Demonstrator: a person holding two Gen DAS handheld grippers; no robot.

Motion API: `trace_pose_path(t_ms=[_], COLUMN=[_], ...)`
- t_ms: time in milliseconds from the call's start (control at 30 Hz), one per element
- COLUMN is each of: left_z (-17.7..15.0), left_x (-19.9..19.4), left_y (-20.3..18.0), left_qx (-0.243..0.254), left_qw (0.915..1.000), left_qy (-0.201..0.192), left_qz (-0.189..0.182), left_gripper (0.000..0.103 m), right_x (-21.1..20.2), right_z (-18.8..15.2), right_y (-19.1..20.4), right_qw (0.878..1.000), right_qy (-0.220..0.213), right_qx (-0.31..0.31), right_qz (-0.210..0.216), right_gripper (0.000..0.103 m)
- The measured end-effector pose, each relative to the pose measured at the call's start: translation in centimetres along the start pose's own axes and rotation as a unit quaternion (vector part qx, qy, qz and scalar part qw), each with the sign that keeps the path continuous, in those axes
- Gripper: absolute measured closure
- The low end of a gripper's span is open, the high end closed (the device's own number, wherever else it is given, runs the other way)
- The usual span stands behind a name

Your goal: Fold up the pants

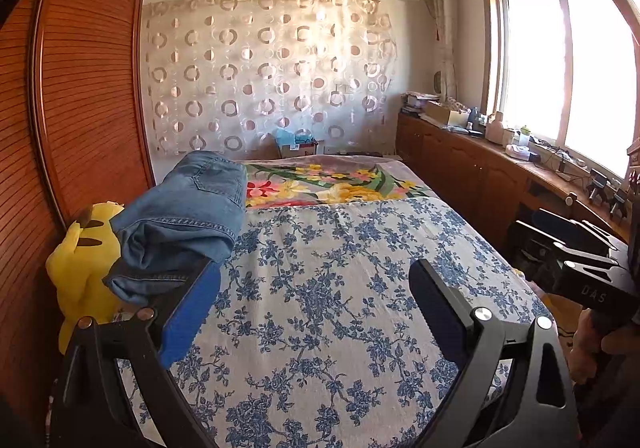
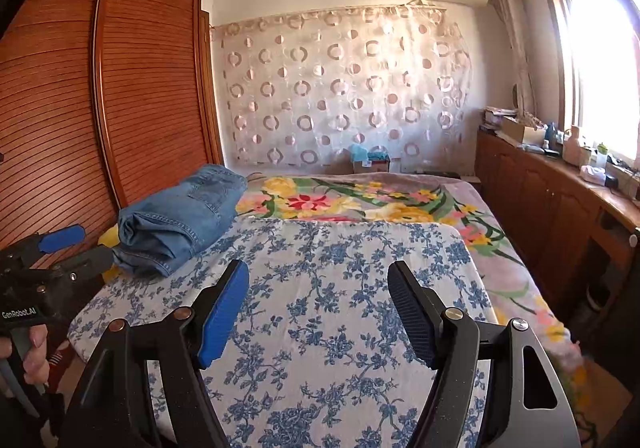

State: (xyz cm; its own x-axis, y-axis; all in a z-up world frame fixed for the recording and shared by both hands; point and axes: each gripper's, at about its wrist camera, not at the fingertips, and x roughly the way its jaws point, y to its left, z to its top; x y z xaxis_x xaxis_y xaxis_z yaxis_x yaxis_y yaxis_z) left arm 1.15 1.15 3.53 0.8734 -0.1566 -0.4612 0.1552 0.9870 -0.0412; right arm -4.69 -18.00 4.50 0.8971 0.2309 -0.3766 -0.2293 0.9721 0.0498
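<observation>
Lying folded into a thick bundle, the jeans (image 2: pixel 182 218) sit at the left edge of the blue-flowered sheet (image 2: pixel 320 288), beside the wooden wardrobe (image 2: pixel 100 108) and touching a yellow plush toy (image 1: pixel 84 272). Both the left gripper (image 1: pixel 316 280) and the right gripper (image 2: pixel 318 284) hover over the sheet with jaws spread wide, grasping nothing

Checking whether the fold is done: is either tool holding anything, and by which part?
Nothing is held. The left tool and right tool are open and empty; the folded jeans lie on the bed.
</observation>
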Motion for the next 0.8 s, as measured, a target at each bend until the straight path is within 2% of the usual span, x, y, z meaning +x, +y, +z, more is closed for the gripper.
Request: trace_pose_path(t_ms=[800], left_z=[0.0], left_x=[-0.3], left_y=[0.4], left_qx=[-0.002], left_qw=[1.0000], left_qy=[-0.002], left_qz=[0.006], left_gripper=[0.007], right_x=[-1.4], right_z=[-0.5], right_y=[-1.0], right_qw=[1.000], right_qy=[-0.006], right_qx=[-0.004], right_qz=[0.004], right_gripper=[0.029])
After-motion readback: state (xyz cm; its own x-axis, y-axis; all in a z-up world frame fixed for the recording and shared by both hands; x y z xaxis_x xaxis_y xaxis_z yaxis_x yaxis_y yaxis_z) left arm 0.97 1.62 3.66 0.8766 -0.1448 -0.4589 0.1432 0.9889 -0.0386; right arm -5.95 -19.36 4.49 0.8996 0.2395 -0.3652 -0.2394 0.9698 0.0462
